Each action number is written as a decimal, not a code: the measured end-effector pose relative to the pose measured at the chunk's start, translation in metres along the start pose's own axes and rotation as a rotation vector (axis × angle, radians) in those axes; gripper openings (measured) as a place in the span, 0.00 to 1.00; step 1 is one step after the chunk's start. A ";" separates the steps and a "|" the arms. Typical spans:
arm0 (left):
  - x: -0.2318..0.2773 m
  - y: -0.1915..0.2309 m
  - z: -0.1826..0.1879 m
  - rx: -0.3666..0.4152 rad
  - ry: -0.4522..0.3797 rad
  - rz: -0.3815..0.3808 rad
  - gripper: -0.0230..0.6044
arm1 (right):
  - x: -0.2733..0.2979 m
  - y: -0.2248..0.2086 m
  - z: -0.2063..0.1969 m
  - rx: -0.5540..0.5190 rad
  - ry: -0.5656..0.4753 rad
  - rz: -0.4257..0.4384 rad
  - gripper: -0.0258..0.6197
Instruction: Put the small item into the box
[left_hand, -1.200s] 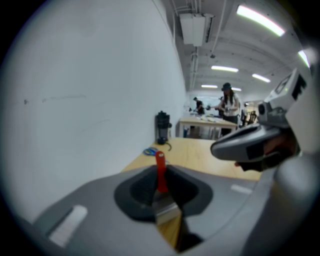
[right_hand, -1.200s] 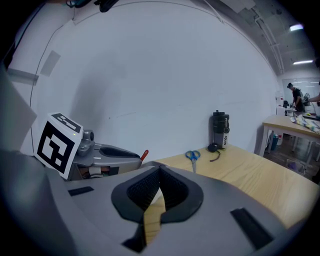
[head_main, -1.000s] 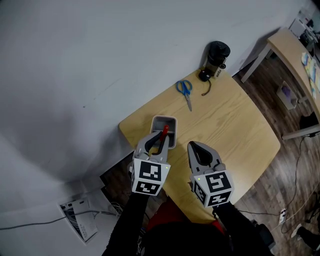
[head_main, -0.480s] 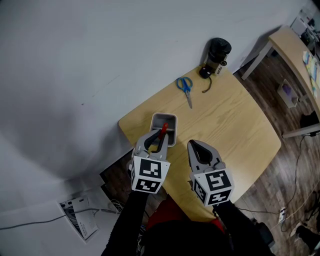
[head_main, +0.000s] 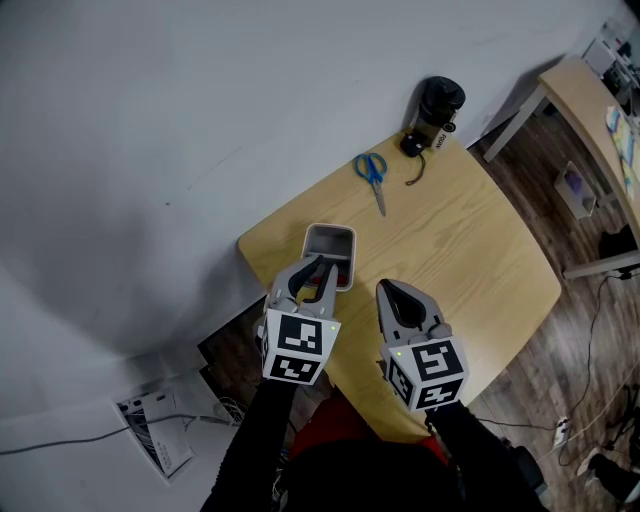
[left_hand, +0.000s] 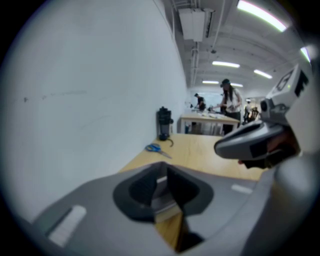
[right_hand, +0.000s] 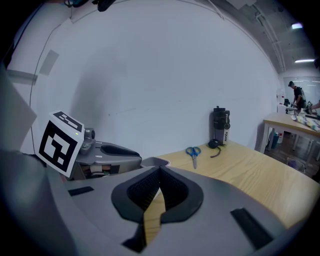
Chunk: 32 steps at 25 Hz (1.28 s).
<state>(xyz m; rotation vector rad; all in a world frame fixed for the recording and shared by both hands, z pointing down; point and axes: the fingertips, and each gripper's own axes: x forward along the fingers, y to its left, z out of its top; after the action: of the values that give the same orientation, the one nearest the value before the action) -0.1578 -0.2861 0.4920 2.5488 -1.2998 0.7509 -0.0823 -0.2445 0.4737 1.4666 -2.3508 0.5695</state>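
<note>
- Left gripper (head_main: 316, 268) is hovering over the near end of the grey box (head_main: 328, 232), fingers standing apart with nothing between them.
- Head view is showing the small red item (head_main: 339, 268) lying inside the box at its near end, partly hidden by a left finger.
- Left gripper view is not showing the red item; only a bit of grey box and wood is showing through the gap between its jaws.
- Right gripper (head_main: 386, 291) is hanging above the table (head_main: 470, 260) just right of the box, fingers together and empty; its own view is showing only a thin slit of wood between them.
- Right gripper view is catching the left gripper side-on, with the box rim (right_hand: 152, 161) just past it.
- Blue scissors (head_main: 371, 180) and a black canister (head_main: 437, 105) are sitting well apart from the box, at the far edge by the wall.
- Only the left gripper view is showing people (left_hand: 227, 97) standing at a far table.
</note>
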 end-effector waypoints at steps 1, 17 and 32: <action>-0.001 0.000 0.002 -0.001 -0.006 0.001 0.14 | -0.001 0.000 0.000 -0.001 -0.001 0.000 0.05; -0.039 -0.003 0.020 -0.036 -0.093 0.031 0.04 | -0.025 0.013 0.016 -0.021 -0.058 0.008 0.05; -0.098 -0.013 0.019 -0.102 -0.164 0.070 0.04 | -0.063 0.033 0.021 -0.045 -0.105 0.021 0.05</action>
<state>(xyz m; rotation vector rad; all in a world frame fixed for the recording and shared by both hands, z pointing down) -0.1887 -0.2171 0.4262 2.5399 -1.4439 0.4817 -0.0858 -0.1926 0.4208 1.4874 -2.4449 0.4527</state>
